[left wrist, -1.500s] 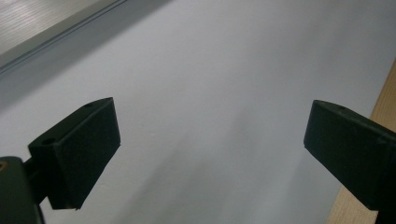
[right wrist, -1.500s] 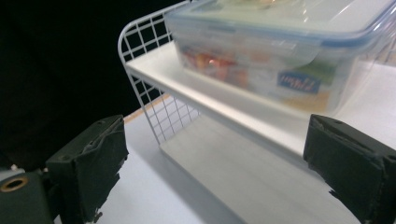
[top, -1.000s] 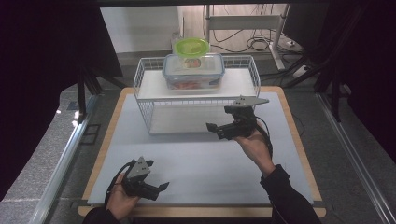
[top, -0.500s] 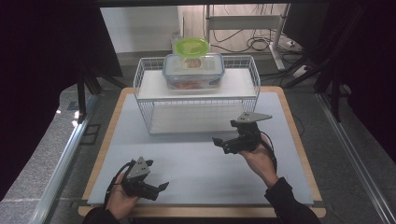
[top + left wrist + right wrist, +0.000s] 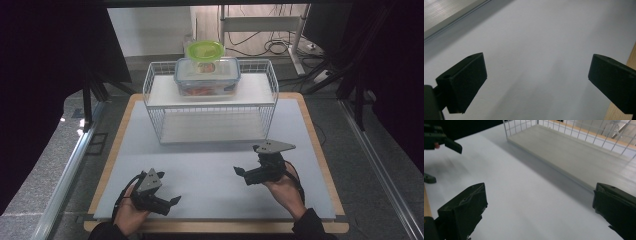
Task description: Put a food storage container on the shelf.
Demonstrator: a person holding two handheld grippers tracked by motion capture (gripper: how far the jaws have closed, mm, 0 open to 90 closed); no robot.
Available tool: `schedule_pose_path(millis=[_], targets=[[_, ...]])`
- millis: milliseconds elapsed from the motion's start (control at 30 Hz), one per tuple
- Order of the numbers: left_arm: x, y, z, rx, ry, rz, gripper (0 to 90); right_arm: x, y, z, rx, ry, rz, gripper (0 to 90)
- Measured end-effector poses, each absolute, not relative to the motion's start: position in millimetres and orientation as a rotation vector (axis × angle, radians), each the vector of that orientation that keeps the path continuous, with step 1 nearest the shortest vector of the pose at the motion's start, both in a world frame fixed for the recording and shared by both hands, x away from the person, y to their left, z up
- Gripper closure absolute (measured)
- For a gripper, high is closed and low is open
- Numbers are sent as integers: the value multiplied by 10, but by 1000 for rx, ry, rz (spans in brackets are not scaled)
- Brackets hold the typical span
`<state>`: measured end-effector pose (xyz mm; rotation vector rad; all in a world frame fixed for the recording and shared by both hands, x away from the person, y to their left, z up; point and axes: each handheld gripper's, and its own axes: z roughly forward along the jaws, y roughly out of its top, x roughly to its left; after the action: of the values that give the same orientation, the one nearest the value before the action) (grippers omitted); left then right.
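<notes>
A clear lidded food container (image 5: 207, 76) sits on the top shelf of a white wire rack (image 5: 155, 107) at the back of the table. A green bowl (image 5: 205, 50) rests on or just behind its lid. My right gripper (image 5: 243, 176) hovers over the white mat (image 5: 200, 165), in front of the rack's right half. It is open with nothing between its jaws (image 5: 539, 207). My left gripper (image 5: 170, 205) sits low at the mat's near left, also open and empty (image 5: 536, 82). In the right gripper view the rack's lower shelf (image 5: 574, 147) lies ahead, and the left gripper (image 5: 441, 138) shows at top left.
The mat lies on a wooden board (image 5: 320, 150) whose edge frames it. A metal rail (image 5: 75, 160) runs along the table's left side. Cables and a stand's legs (image 5: 270, 45) lie on the floor behind the rack. The rack's lower shelf (image 5: 210, 127) holds nothing.
My right gripper has drawn back from the rack's front toward the near edge of the mat, still open. The left gripper has stayed in place.
</notes>
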<state>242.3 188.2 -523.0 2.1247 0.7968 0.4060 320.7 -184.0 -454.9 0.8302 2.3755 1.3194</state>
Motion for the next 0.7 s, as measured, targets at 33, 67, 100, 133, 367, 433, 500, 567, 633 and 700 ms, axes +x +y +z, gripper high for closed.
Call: schedule_pose_path(millis=[33,67,100,133,367,433,500,567,633,700], targets=[[2423,1884,-5229,2119,793,401,17,3184,-1859,-4573,832,2375,1317,0],[2423,1886,-5227,2109,793,398,15,3163,-1881,-4595,833,2375,1312,0],[2422,1887,-5225,2100,793,396,14,3144,-1902,-4617,832,2374,1304,0],[2423,1891,-5223,2096,793,394,14,3122,-1920,-4635,837,2374,1299,0],[2427,1878,-5239,2102,787,377,16,2993,-2026,-4749,846,2375,1255,0],[2427,1870,-5244,2107,785,370,17,2964,-2049,-4789,843,2381,1228,0],[2426,1870,-5244,2111,782,371,17,2939,-2076,-4833,848,2385,1206,0],[2426,1873,-5246,2111,785,368,18,2921,-2105,-4881,862,2396,1185,0],[2428,1873,-5249,2115,783,364,19,2906,-2138,-4930,876,2408,1169,0],[2429,1864,-5257,2122,779,354,21,2893,-2162,-4969,892,2422,1150,0]])
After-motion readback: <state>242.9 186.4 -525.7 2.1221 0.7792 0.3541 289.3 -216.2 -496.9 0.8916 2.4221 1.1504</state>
